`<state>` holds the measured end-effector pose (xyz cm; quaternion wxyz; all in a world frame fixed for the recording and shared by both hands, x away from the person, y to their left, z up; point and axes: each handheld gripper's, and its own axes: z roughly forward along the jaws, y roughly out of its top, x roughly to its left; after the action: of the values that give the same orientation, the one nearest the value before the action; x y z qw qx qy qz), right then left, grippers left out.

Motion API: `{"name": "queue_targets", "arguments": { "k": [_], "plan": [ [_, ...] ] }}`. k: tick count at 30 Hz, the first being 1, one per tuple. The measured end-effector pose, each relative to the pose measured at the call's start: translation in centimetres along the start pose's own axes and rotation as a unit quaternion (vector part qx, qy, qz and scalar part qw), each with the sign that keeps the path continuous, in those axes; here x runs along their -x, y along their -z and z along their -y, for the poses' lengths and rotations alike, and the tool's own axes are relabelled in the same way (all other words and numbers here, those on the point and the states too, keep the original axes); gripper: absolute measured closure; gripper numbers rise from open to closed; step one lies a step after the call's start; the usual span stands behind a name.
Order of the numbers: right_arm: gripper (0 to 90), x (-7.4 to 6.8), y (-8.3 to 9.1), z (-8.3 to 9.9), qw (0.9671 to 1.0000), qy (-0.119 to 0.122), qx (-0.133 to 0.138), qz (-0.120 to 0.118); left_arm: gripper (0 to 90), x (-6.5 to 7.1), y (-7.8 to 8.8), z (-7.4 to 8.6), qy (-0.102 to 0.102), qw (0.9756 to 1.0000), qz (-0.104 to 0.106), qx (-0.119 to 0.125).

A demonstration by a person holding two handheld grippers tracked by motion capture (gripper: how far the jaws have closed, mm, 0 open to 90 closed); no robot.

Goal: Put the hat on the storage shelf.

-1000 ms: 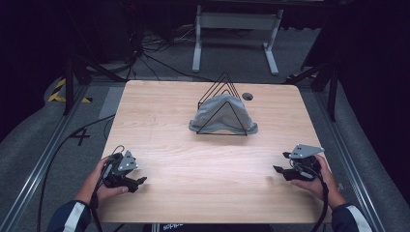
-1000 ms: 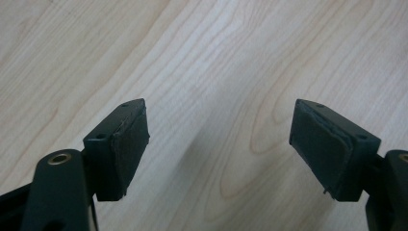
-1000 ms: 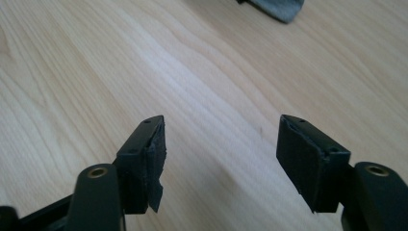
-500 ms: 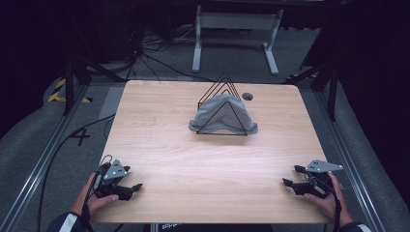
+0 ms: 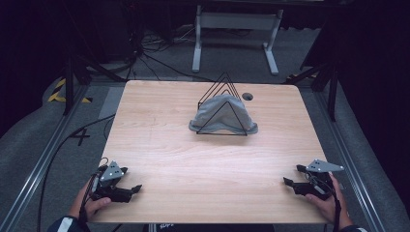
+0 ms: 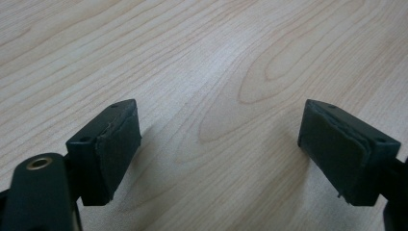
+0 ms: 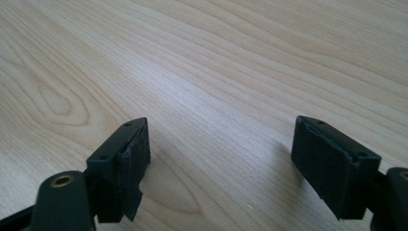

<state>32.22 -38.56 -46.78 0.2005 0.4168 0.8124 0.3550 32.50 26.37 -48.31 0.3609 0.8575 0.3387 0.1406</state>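
The cloth [image 5: 220, 116] on the rack [image 5: 223, 104] looks soft; pinch its edge. Both tongs [image 5: 129, 181] [image 5: 293, 175] have just been opening, nothing inside.

Left hand-held gripper [image 5: 129, 186] and right hand-held gripper [image 5: 292, 175], jaws just opening, hold nothing.

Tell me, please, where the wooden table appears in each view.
High view: the table spans the centre, bearing a wire rack and grey cloth.
Left gripper view: behind the left tool, jaws just opened wider, empty.
Right gripper view: behind the right tool, likewise.
Shared landmark: pale wood grain.
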Motion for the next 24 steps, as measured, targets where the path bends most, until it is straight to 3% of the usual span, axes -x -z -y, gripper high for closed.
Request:
{"name": "queue_targets", "arguments": {
  "k": [20, 24],
  "plan": [
    [19.9, 0.10, -0.04, -0.03, 1.0000, -0.002, -0.002, 0.007, 13.8, -0.03, 0.02, -0.04, -0.002, 1.0000, -0.004, -0.003],
    [19.8, 0.10, -0.04, -0.03, 1.0000, -0.003, -0.002, 0.007, 12.7, 0.06, -0.05, -0.03, 0.008, 1.0000, -0.004, -0.003]
  ]
}}
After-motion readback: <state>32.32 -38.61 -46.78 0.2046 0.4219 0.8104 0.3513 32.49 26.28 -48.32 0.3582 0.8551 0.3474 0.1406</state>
